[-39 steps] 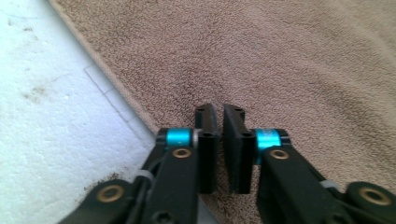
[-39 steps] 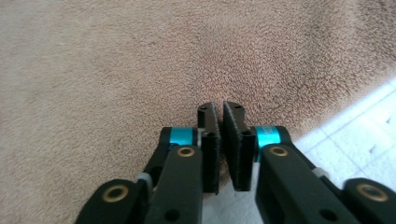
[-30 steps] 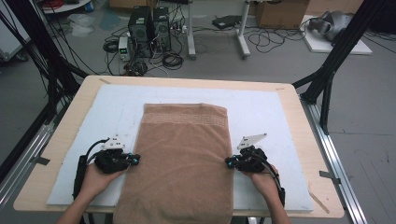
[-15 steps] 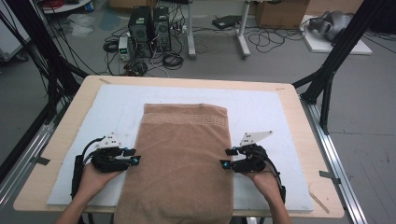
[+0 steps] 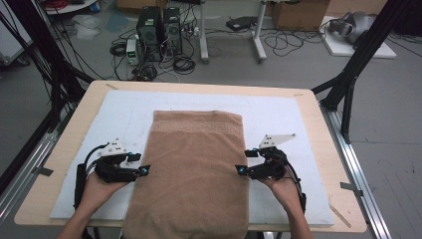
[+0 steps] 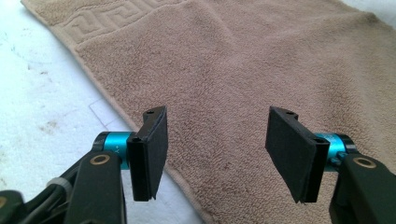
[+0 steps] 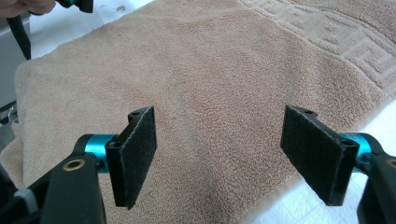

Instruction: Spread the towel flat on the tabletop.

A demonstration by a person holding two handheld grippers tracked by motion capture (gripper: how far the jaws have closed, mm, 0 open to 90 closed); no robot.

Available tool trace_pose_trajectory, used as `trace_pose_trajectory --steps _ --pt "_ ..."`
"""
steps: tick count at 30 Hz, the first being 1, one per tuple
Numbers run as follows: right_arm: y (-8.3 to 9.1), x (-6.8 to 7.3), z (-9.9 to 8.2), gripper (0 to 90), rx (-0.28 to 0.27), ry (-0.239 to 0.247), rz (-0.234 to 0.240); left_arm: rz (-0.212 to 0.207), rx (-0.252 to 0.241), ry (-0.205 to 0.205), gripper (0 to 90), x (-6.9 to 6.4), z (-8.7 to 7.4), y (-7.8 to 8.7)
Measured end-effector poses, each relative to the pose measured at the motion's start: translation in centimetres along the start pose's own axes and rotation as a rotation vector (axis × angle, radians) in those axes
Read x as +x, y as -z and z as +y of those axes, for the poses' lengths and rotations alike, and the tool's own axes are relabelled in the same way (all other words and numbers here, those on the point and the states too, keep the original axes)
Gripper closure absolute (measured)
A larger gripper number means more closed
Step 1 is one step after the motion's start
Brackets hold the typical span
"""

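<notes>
The left gripper (image 5: 141, 166), jaws just opened wide and empty, sits at the left edge of the folded tan terry towel (image 5: 194, 169), which lies on the white padded mat (image 5: 278, 114). At the towel's right edge, the right gripper (image 5: 245, 163) likewise has just spread apart, holding nothing.

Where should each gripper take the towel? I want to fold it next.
Judging by its pose, grip the towel at its long side edges, each gripper from its own side: left gripper on the left edge, right gripper on the right. The towel lies flat, so only the edges offer a pinch.
</notes>
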State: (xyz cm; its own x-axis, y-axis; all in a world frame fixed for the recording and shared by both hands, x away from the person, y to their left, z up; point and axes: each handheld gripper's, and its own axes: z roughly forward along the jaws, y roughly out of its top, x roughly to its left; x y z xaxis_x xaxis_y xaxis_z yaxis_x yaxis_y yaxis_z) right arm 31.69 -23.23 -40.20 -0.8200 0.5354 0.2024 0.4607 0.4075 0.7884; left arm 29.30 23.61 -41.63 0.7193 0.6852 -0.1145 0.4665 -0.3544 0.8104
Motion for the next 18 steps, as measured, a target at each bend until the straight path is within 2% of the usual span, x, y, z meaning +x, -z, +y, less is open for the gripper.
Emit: trace_pose_trajectory --steps 11,18 --pt "-0.10 0.23 0.62 26.2 -0.003 0.034 -0.011 0.004 -0.002 -0.001 38.2 0.00 0.02 0.17" --pt "-0.09 0.14 0.47 26.1 0.004 0.034 -0.022 0.006 0.001 -0.001 37.9 -0.01 0.02 0.17"
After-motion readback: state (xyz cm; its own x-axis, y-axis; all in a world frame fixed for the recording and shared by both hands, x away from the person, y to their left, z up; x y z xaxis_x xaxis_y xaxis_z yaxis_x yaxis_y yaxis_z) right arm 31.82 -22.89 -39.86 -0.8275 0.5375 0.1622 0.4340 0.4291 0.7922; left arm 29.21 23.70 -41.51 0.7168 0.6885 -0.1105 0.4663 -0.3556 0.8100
